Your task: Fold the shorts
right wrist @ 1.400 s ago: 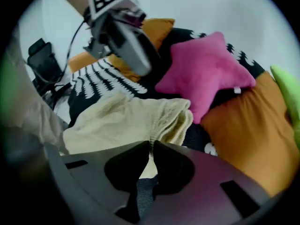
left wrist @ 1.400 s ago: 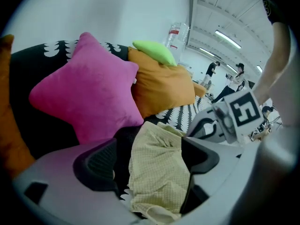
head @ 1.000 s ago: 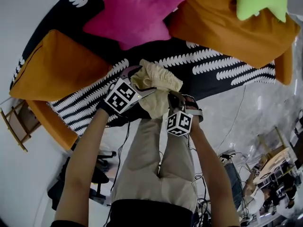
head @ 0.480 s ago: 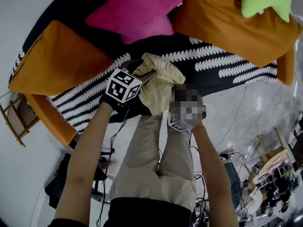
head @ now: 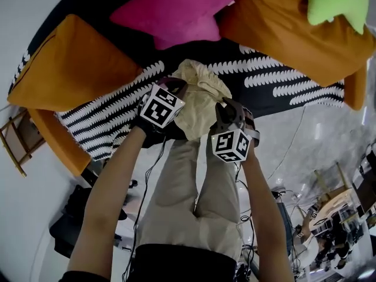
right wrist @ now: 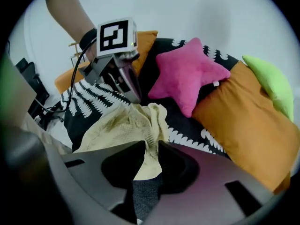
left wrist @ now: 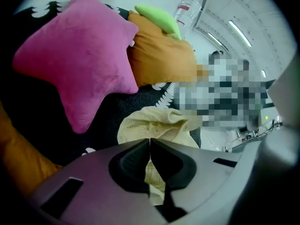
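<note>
The pale yellow shorts (head: 200, 96) lie bunched on a black-and-white patterned cover, between my two grippers. My left gripper (head: 177, 87) comes in from the left. Its jaws have just been closing and now pinch a fold of the shorts (left wrist: 154, 125), and in the left gripper view the left gripper (left wrist: 150, 142) has its tips together on the cloth. My right gripper (head: 223, 107) is at the shorts' near right edge. The right gripper (right wrist: 151, 146) has just been opening a little, with the shorts (right wrist: 126, 123) filling the narrow gap and touching both jaws. The right gripper view also shows the left gripper's fingers (right wrist: 125, 76).
A pink star cushion (head: 176, 10) lies just behind the shorts. Orange cushions sit at the left (head: 70, 69) and back right (head: 282, 22), with a green cushion (head: 335, 2) on top. My legs in beige trousers (head: 194, 198) are below the patterned cover (head: 276, 78). A wooden chair (head: 14, 151) stands at the left.
My left gripper dropped onto the shorts and shut on a fold. My right gripper shifted a little to the right and its jaws eased apart slightly. The shorts are more bunched.
</note>
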`<action>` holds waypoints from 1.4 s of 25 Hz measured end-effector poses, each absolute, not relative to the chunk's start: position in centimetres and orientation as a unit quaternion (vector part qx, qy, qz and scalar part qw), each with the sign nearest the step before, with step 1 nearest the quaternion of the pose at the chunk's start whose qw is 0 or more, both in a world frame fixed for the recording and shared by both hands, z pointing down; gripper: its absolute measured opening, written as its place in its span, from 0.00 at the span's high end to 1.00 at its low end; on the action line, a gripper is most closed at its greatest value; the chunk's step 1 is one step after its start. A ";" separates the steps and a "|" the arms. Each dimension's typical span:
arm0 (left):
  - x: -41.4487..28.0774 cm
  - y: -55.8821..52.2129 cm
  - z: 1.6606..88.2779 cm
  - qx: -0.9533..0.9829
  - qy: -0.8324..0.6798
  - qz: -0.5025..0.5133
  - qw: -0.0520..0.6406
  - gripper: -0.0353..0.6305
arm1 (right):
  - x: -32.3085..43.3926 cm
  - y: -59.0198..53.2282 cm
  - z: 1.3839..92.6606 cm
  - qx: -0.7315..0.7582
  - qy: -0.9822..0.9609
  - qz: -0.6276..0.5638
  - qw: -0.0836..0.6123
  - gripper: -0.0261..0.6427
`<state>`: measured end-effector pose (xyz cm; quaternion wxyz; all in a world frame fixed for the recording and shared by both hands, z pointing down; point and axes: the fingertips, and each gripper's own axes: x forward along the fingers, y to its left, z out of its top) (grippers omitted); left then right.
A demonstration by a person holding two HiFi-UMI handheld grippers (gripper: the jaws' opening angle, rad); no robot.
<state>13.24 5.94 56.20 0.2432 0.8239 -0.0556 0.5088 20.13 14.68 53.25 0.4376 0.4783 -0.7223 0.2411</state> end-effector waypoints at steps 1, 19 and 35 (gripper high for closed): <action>13.1 6.0 56.1 0.823 -0.056 0.509 0.244 0.92 | 20.4 14.0 52.6 0.482 -0.725 0.235 0.432 0.80; 10.0 8.2 59.0 0.796 -0.068 0.535 0.275 0.58 | 26.6 0.4 53.9 0.427 -0.743 0.235 0.458 0.78; 10.1 9.5 62.1 0.786 -0.088 0.582 0.189 0.56 | 22.3 -1.4 58.6 0.197 -0.773 0.119 0.592 0.80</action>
